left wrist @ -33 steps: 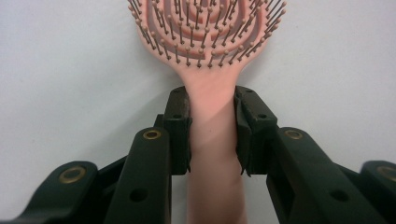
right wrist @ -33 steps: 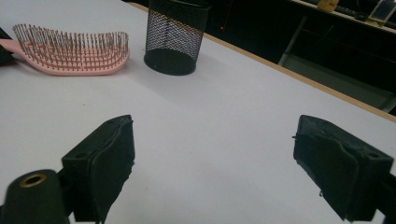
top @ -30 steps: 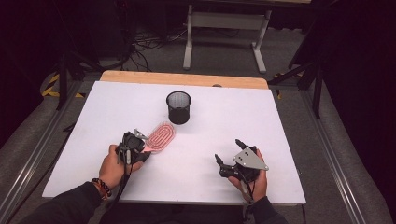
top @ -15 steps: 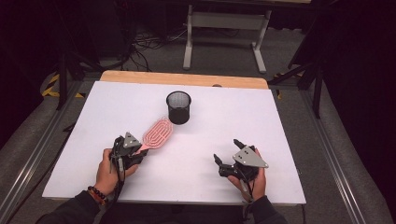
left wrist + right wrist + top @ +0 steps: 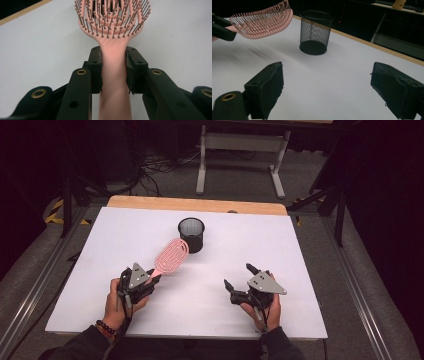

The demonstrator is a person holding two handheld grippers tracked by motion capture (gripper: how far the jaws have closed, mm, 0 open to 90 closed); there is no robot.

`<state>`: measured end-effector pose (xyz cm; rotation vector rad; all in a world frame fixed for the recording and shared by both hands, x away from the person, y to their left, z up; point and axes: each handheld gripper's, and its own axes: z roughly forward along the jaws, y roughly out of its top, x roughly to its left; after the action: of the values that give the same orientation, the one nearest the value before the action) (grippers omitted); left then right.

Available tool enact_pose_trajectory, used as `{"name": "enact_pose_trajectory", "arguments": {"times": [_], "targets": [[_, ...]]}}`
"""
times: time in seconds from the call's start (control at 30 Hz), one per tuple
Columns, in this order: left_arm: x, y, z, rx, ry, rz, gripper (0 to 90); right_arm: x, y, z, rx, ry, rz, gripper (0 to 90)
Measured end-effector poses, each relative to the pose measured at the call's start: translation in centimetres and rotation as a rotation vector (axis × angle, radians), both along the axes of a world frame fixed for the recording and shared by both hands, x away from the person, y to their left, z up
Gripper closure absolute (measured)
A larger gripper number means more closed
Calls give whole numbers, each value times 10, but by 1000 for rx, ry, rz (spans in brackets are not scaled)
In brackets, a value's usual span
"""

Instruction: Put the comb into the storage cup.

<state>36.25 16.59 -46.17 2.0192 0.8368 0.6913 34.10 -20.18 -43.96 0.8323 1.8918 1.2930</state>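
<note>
The white worktop (image 5: 300,270) carries a black mesh cup (image 5: 191,234) that stands upright toward its far edge, near the middle. A pink hairbrush (image 5: 170,256) is the thing in hand: the left tongs (image 5: 150,279) are clenched on its handle just below the head, and in the left gripper view both pads press against the neck (image 5: 113,62) with the bristles facing the camera. A second ago the brush head lay low, close to the worktop surface and short of the cup; now it is lifted clear and tilted up, its tip reaching to just beside the cup's near wall. My reading is that the brush has been picked up and is being carried toward the cup, probably to be stood inside, with the drop not yet made. The right tongs (image 5: 242,282) are released, jaws wide apart with nothing between them, resting low over bare worktop well to the right. No brand, label or writing can be read on anything.
</note>
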Motion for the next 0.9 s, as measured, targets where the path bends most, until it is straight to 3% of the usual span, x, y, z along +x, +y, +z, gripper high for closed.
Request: {"name": "enact_pose_trajectory", "arguments": {"times": [0.07,0.33,0.4,0.67,0.9], "targets": [[0,0,1,-8,-8,0,694,1,1,3,0,-7,1,117],[1,-4,5,-84,-65,-47,694,17,15,24,103,-11,34,101],[1,-5,6,-98,-71,-63,694,23,22,28,133,5,54,89],[1,-12,10,-130,-106,-89,694,32,42,29,173,71,119,77],[-1,-17,15,-153,-136,-108,694,37,62,33,187,114,192,62]]}}
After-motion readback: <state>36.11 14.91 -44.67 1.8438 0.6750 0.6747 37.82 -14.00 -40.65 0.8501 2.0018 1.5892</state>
